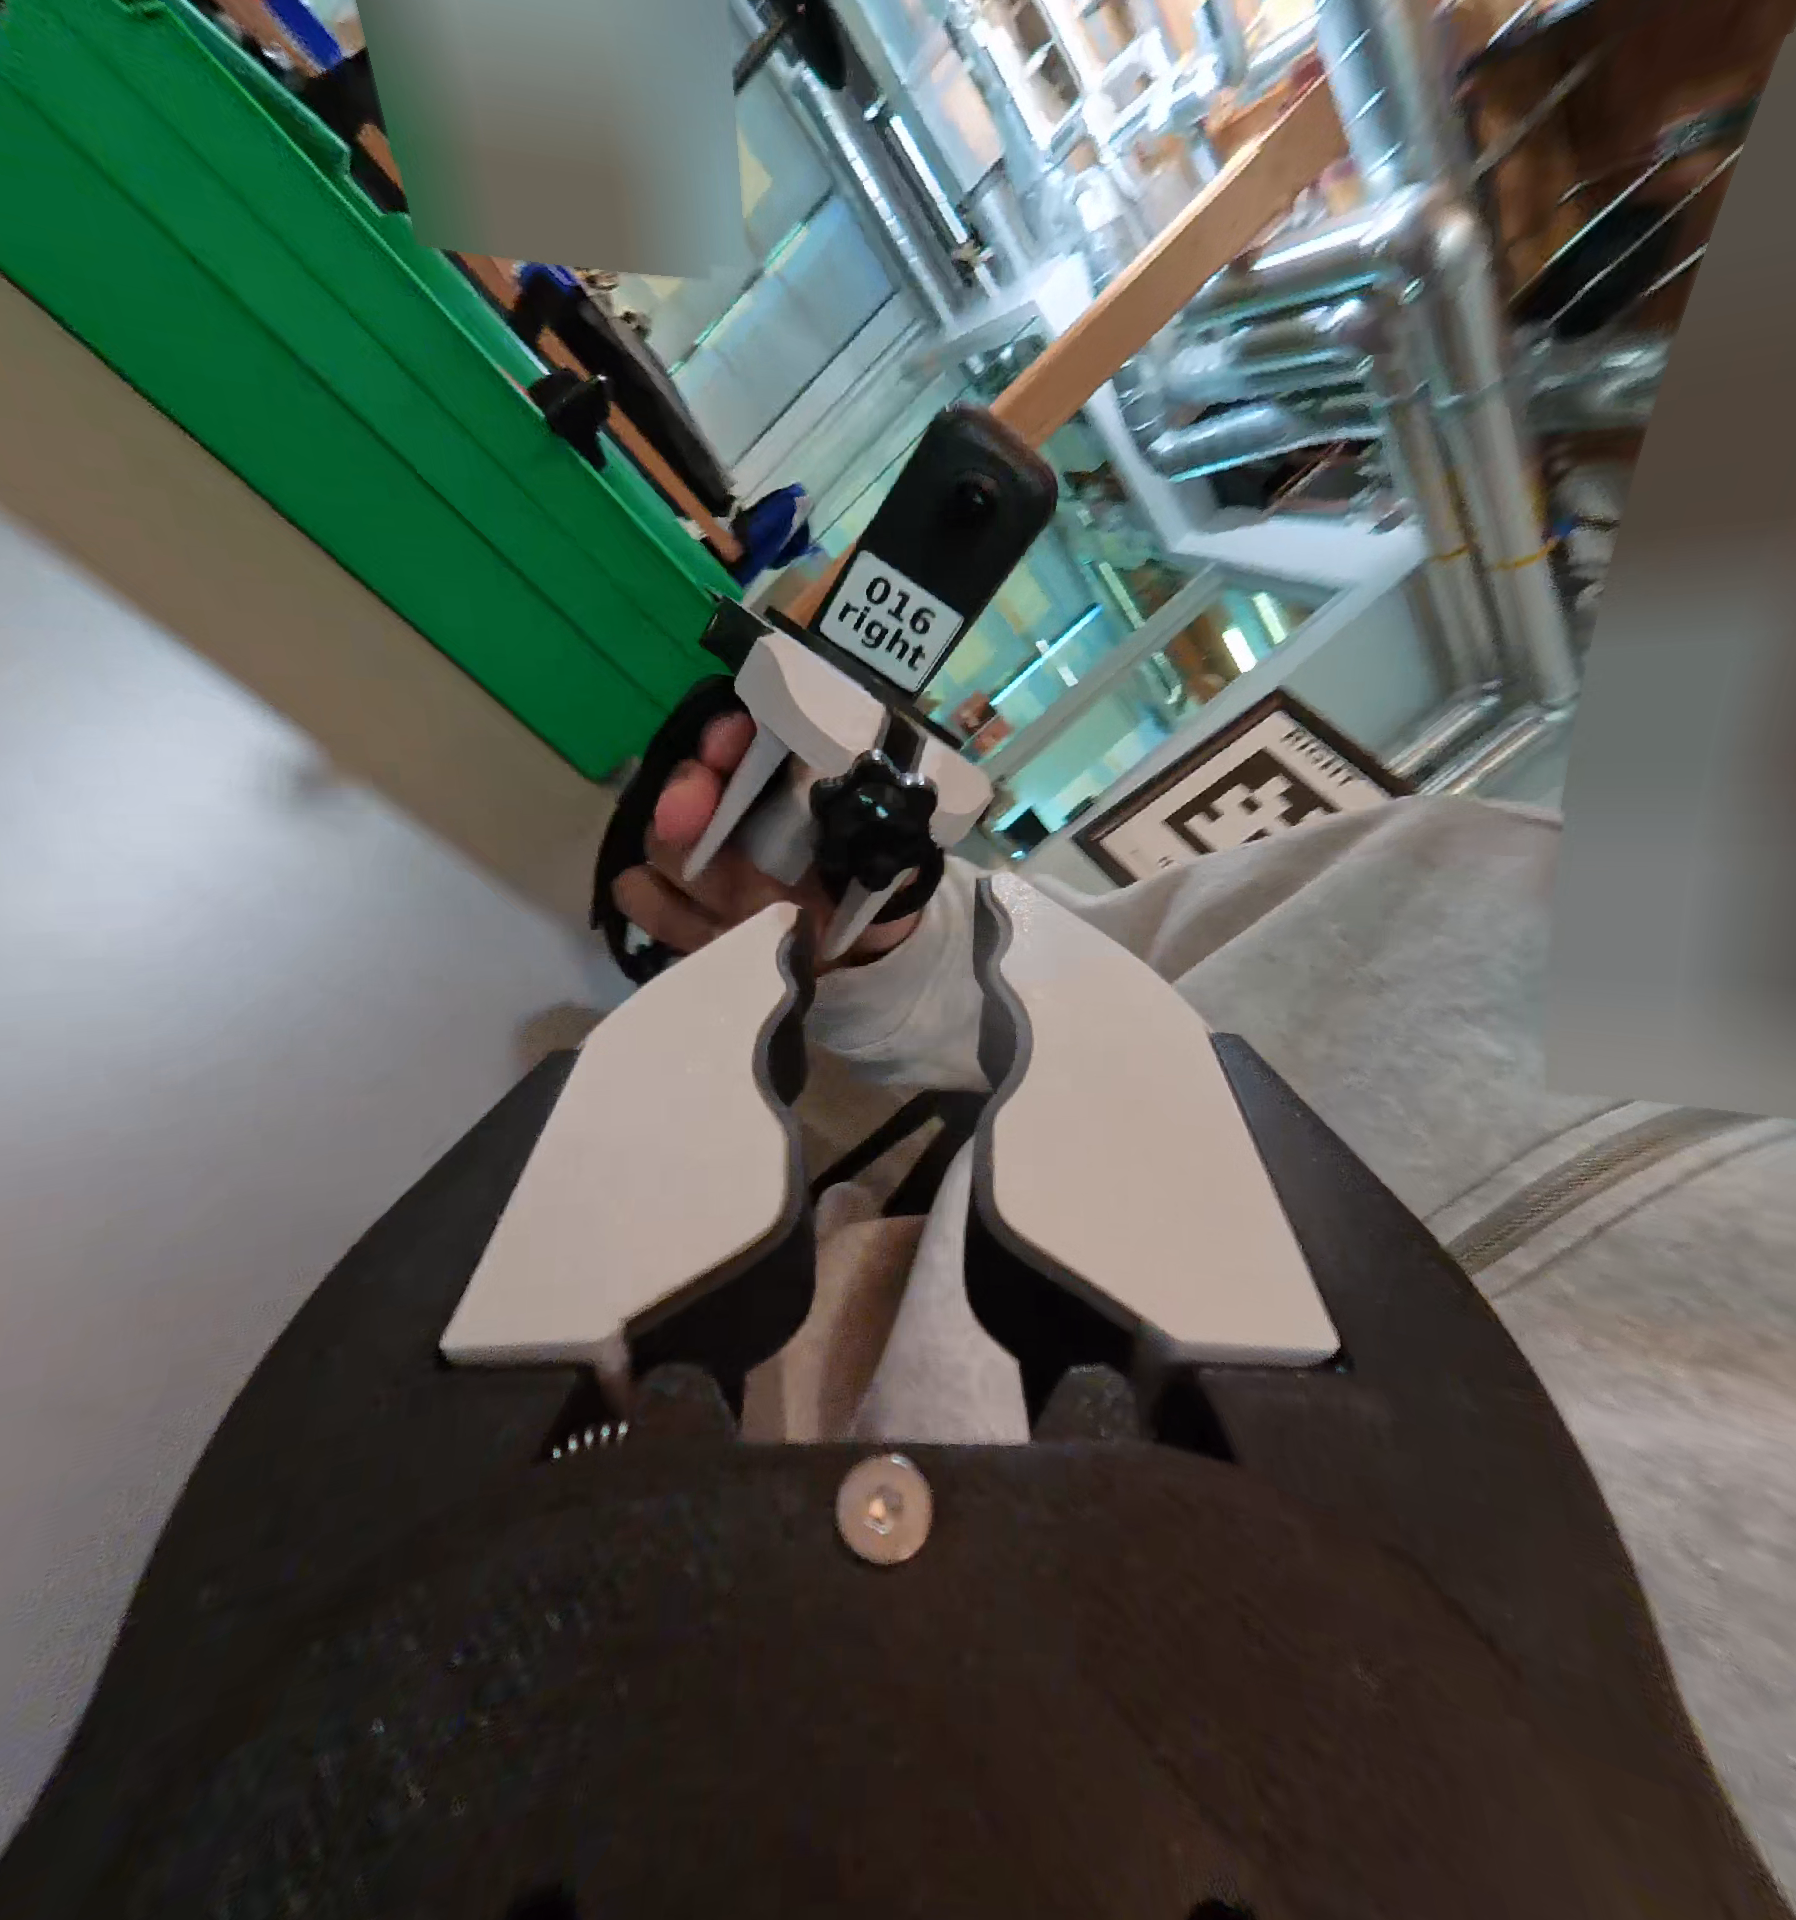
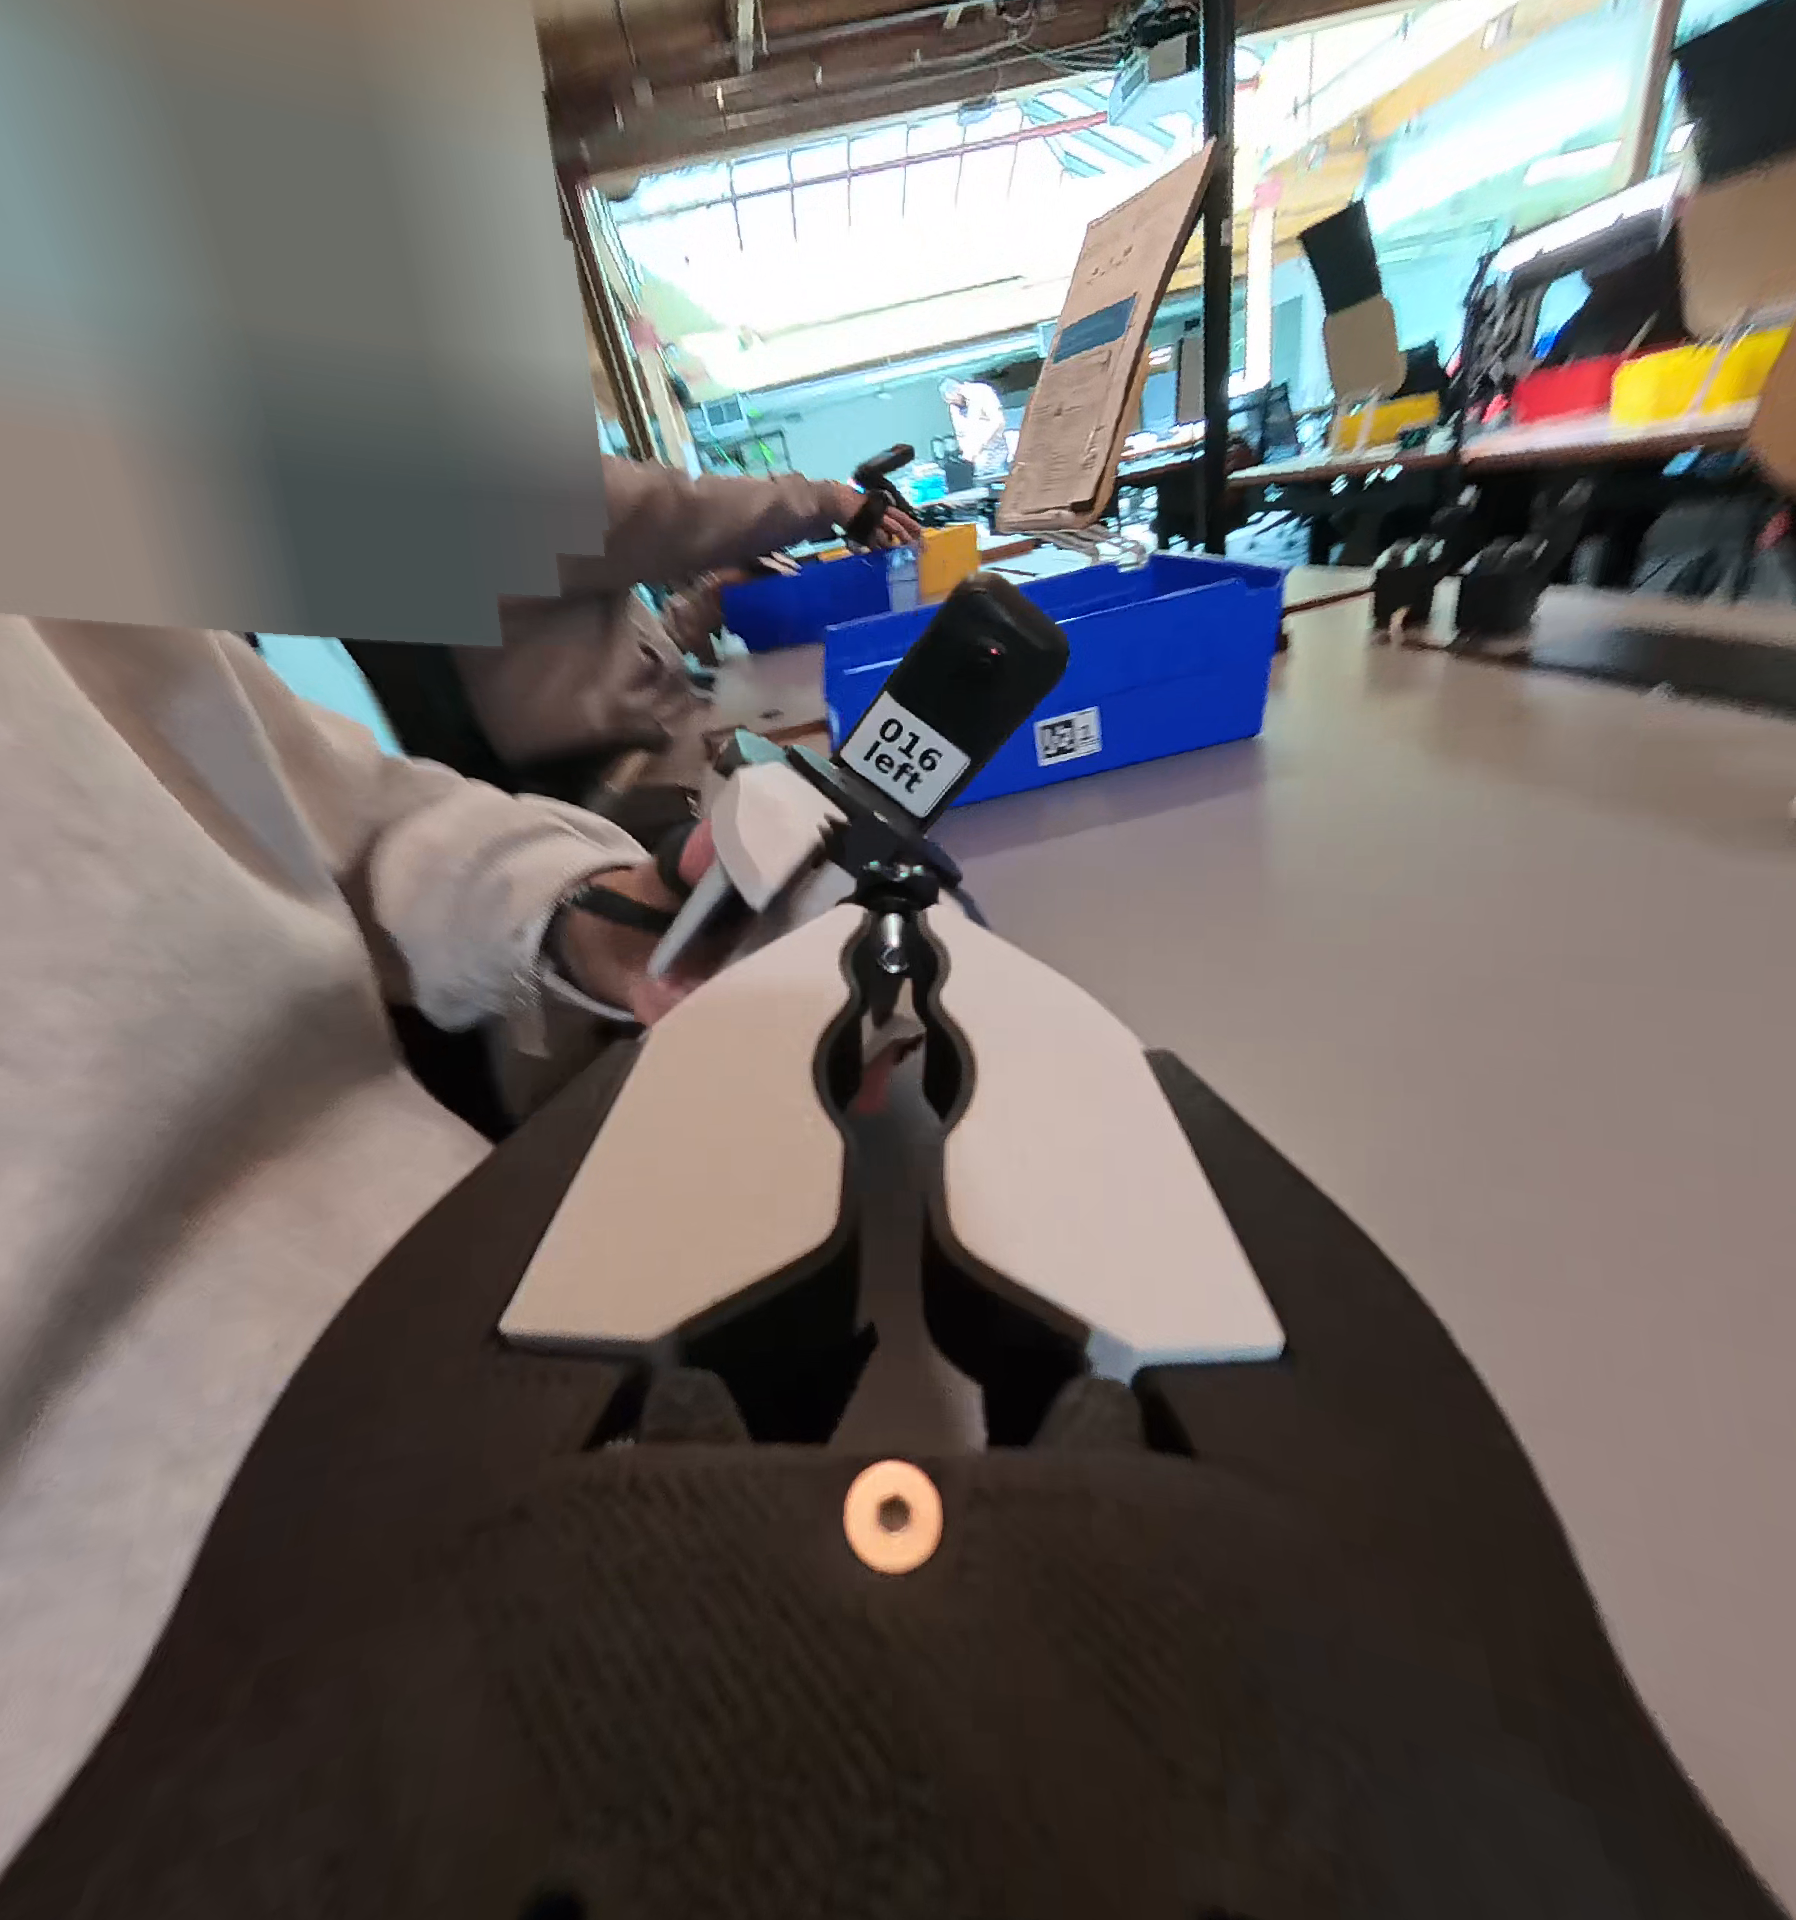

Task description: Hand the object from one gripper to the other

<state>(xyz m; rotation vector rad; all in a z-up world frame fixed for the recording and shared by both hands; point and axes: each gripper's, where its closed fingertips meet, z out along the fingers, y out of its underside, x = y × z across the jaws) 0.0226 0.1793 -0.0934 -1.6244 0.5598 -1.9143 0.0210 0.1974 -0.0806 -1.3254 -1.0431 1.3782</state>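
The object is a small black star-shaped knob with a metal screw [image 2: 889, 940]. My right gripper [image 2: 892, 961] is shut on it at the fingertips. In the left wrist view the knob [image 1: 873, 821] sits at the front of the right gripper [image 1: 868, 842], just beyond my left gripper's tips. My left gripper [image 1: 889, 909] is open and empty, its fingers [image 1: 665, 1122] spread a knob's width apart and facing the knob. In the right wrist view the left gripper [image 2: 769, 873] is close behind the knob, held by a hand in a light grey sleeve.
A grey table [image 2: 1445, 1039] lies below. Blue bins [image 2: 1133, 665] stand behind the left gripper. A green crate [image 1: 302, 364] is at the upper left. A black-and-white marker board [image 1: 1247, 800] leans at the right. Another person's arm [image 2: 707, 509] reaches over the far bin.
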